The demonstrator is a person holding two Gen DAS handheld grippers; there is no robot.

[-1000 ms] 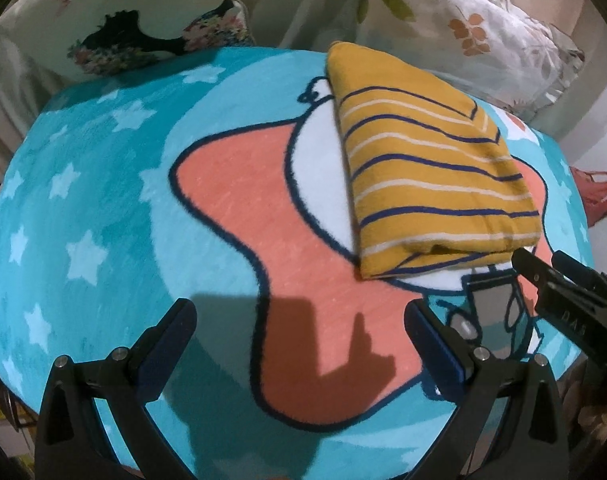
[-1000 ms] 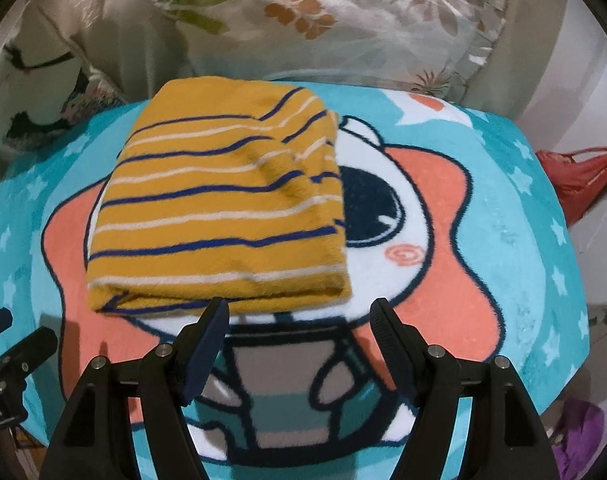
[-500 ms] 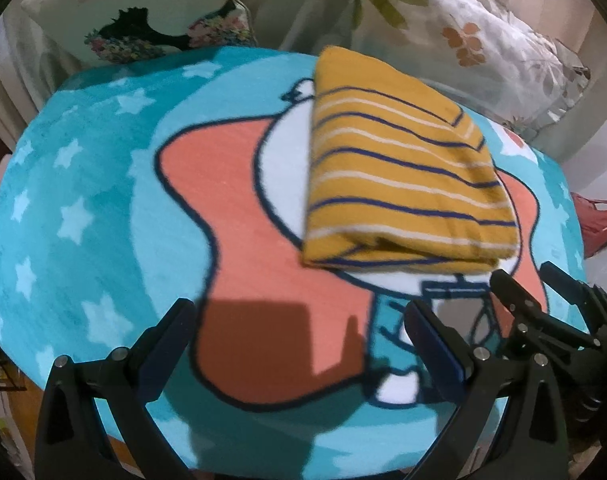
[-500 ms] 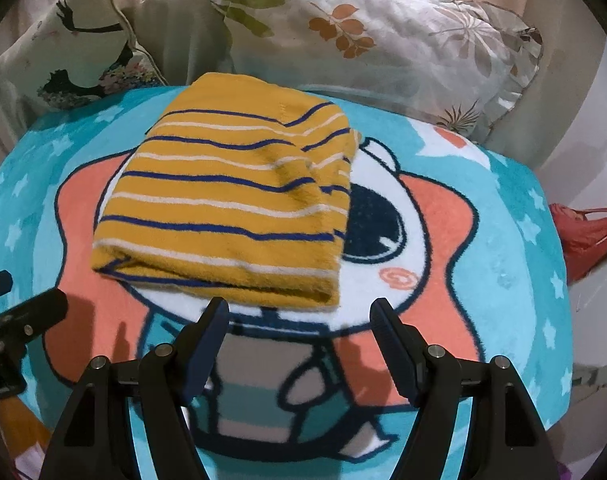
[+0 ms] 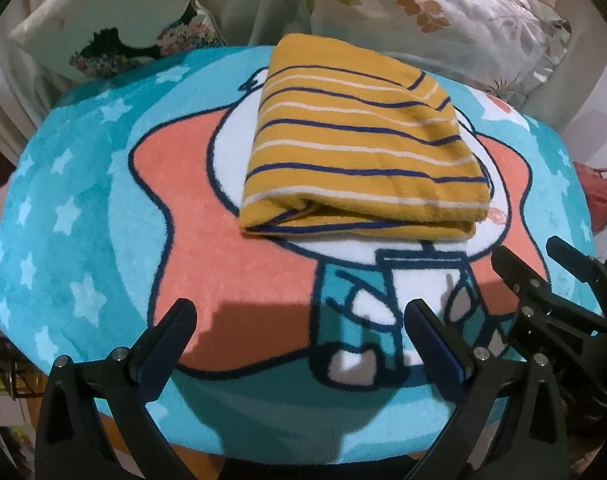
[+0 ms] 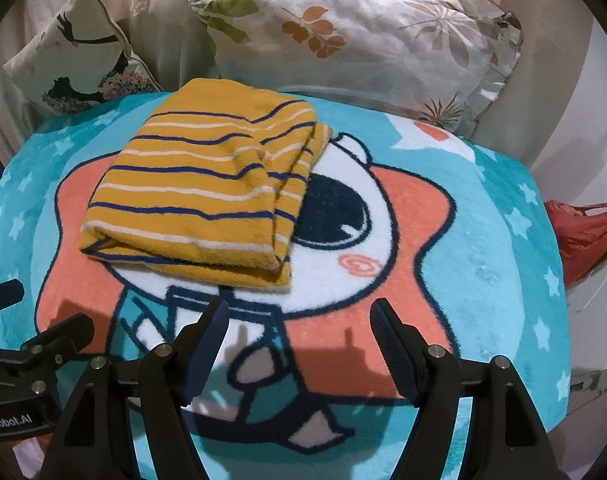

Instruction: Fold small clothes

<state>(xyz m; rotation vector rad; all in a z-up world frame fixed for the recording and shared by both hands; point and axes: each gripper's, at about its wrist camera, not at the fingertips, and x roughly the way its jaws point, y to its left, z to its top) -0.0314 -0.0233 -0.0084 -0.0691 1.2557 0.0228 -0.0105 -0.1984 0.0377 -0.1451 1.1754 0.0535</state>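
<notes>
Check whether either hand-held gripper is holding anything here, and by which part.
Nothing is held. The left hand-held gripper and right hand-held gripper are both open and short of the folded striped garment, which lies free on the cartoon blanket.

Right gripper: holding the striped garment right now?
No. The right gripper is open with nothing between its fingers, and the folded yellow striped garment lies apart from it on the blue cartoon blanket.

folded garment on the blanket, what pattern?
Mustard yellow folded garment with thin navy and white stripes. Left wrist view shows it best.
</notes>
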